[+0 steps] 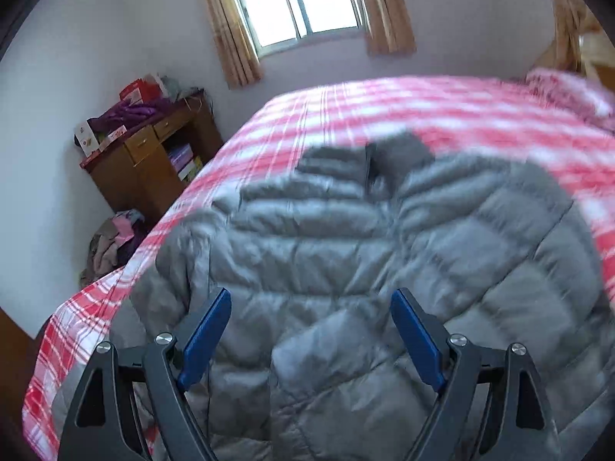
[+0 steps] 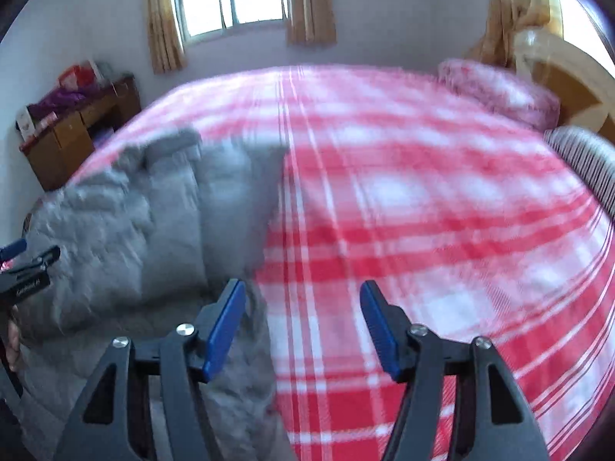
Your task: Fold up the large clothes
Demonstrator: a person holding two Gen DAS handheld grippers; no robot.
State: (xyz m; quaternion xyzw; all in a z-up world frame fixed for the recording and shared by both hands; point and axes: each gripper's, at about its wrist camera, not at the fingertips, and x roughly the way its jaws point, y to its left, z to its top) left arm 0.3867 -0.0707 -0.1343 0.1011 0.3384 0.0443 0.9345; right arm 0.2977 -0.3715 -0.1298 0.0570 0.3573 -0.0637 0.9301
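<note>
A grey quilted puffer jacket (image 1: 346, 230) lies spread on the bed's red and white plaid cover (image 1: 423, 107), collar towards the far side. My left gripper (image 1: 312, 294) hovers above the jacket's near part, its blue pads wide apart and nothing between them. In the right wrist view the jacket (image 2: 134, 211) lies at the left, partly bunched. My right gripper (image 2: 303, 284) stands open over the jacket's right edge and the bare plaid cover (image 2: 423, 192), holding nothing. The left gripper (image 2: 23, 257) shows at the left edge of that view, with part of a hand below it.
A wooden desk (image 1: 153, 153) piled with boxes and purple cloth stands beside the bed at the left, with a heap of clothes (image 1: 111, 242) on the floor by it. A pink pillow (image 2: 499, 92), a striped cushion (image 2: 588, 165) and the headboard (image 2: 569, 73) are at the right.
</note>
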